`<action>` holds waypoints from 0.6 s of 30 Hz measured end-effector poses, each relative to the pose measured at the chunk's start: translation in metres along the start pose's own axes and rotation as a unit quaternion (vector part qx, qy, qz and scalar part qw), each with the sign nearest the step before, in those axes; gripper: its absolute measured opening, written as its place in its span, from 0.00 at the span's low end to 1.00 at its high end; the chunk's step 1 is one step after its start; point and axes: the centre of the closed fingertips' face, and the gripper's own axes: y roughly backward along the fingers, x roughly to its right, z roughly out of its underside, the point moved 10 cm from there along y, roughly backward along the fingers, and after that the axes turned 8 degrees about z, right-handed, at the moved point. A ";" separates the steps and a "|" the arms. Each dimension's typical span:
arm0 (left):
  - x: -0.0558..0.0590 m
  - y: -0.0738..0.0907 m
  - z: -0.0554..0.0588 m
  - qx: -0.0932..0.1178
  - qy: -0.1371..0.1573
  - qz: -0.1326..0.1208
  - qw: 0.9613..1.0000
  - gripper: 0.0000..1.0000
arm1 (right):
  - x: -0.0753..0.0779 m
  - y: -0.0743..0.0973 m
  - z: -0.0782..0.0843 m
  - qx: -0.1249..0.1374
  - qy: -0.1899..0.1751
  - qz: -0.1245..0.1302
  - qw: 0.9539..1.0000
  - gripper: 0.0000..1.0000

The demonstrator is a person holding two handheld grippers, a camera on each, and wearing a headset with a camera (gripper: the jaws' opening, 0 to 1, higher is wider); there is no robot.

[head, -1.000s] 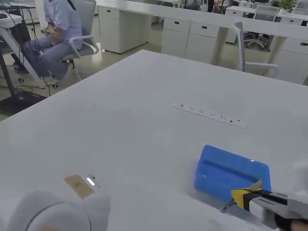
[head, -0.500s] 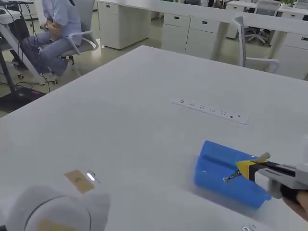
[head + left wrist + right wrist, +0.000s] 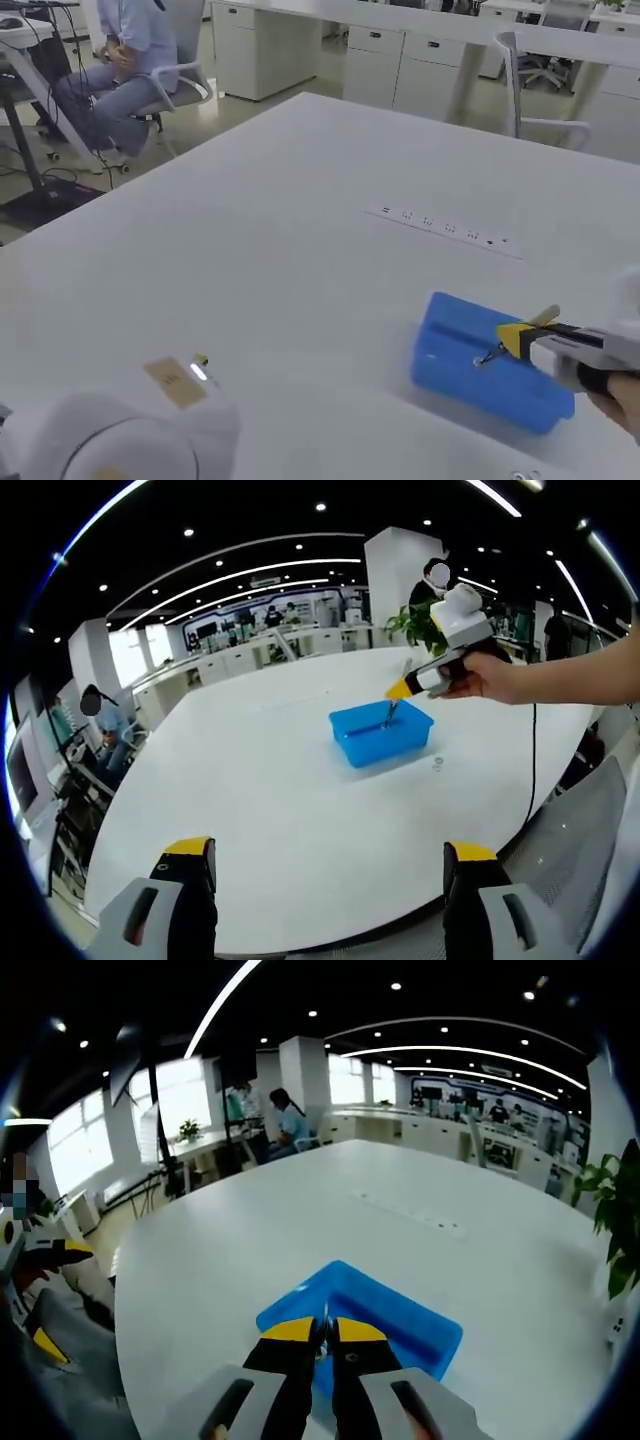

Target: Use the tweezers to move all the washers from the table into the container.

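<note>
A blue container [image 3: 480,375] sits on the white table [image 3: 300,250] at the near right. My right gripper [image 3: 515,337] hovers over it, shut on metal tweezers [image 3: 490,355] whose tips point down into the container; whether the tips hold a washer is too small to tell. In the right gripper view the yellow-tipped gripper [image 3: 322,1332] is closed on the tweezers [image 3: 325,1315] above the container [image 3: 400,1325]. My left gripper [image 3: 325,875] stands wide open and empty, far from the container [image 3: 380,730]. A small washer [image 3: 437,764] lies on the table beside the container.
A power strip [image 3: 445,230] is set into the table beyond the container. A tan card [image 3: 175,382] with a small lit object lies near the left gripper's white housing [image 3: 110,440]. A person sits on a chair [image 3: 120,70] at the far left. Desks stand behind.
My right gripper has carried the tweezers up from the table's near edge to over the blue container. The left gripper has stayed put.
</note>
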 end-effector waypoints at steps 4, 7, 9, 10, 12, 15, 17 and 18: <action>0.001 -0.001 0.002 -0.008 -0.003 0.004 1.000 0.96 | 0.000 -0.009 0.003 -0.010 0.020 0.005 1.000 0.02; 0.001 -0.002 0.002 -0.011 -0.004 0.006 1.000 0.96 | 0.004 -0.016 0.005 -0.017 0.026 0.004 1.000 0.02; 0.001 -0.002 0.001 -0.010 -0.005 0.006 1.000 0.96 | 0.007 -0.022 0.007 -0.022 0.028 0.004 0.999 0.02; 0.001 -0.002 0.001 -0.011 -0.007 0.007 1.000 0.96 | 0.007 -0.023 0.007 -0.024 0.028 0.005 0.999 0.02; 0.001 -0.003 0.002 -0.014 -0.011 0.005 1.000 0.96 | 0.009 -0.026 0.008 -0.025 0.027 0.007 0.999 0.02; 0.001 -0.005 0.003 -0.018 -0.011 0.008 1.000 0.96 | 0.010 -0.031 0.011 -0.033 0.030 0.008 0.999 0.02; 0.001 -0.005 0.003 -0.019 -0.011 0.009 1.000 0.96 | 0.010 -0.033 0.013 -0.036 0.031 0.008 0.999 0.02; 0.002 -0.005 0.004 -0.020 -0.011 0.009 1.000 0.96 | 0.010 -0.034 0.014 -0.036 0.033 0.009 0.999 0.02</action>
